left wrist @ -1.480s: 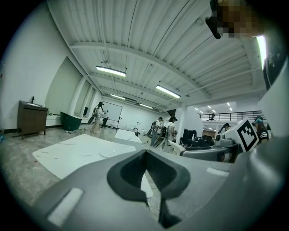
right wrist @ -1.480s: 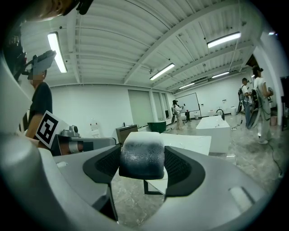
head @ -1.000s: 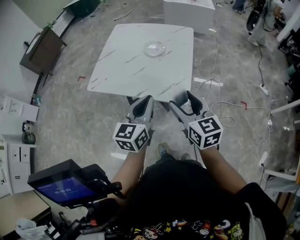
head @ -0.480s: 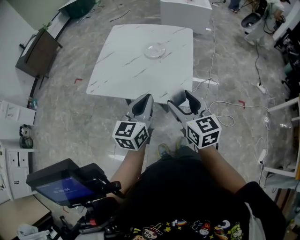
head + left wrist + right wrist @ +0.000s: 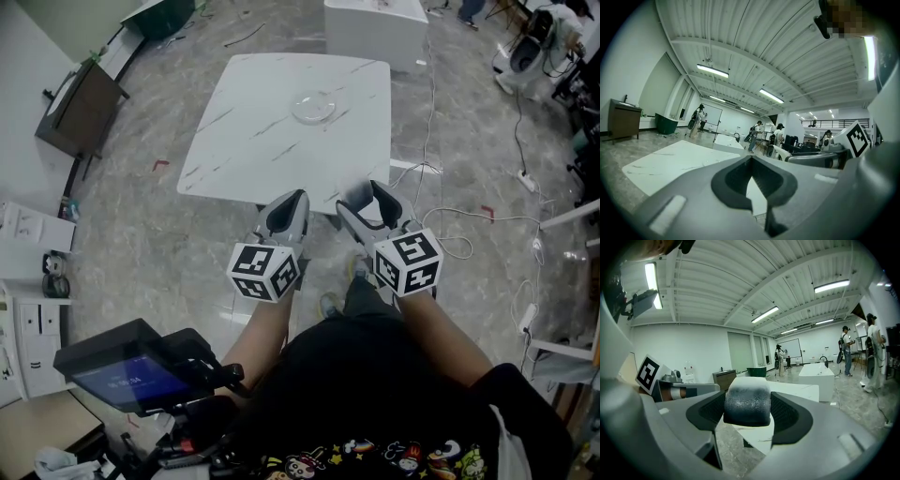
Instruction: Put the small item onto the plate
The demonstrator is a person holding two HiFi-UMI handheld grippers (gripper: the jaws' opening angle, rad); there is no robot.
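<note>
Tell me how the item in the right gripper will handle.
The small item looks rounded above, flat below, so it probably won't roll. Its dimpled surface likely resists slipping in the right gripper. The plate looks glassy, so it might slide.

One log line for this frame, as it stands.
right gripper: shut on small item | left gripper: shut, empty | plate: on table, ahead of both grippers | item not yet on plate

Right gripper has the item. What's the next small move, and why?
Probably carry the right gripper forward over the table toward the plate: its jaws are shut on the item, yet it is only about at the table's near edge, and the plate sits toward the far side.
</note>
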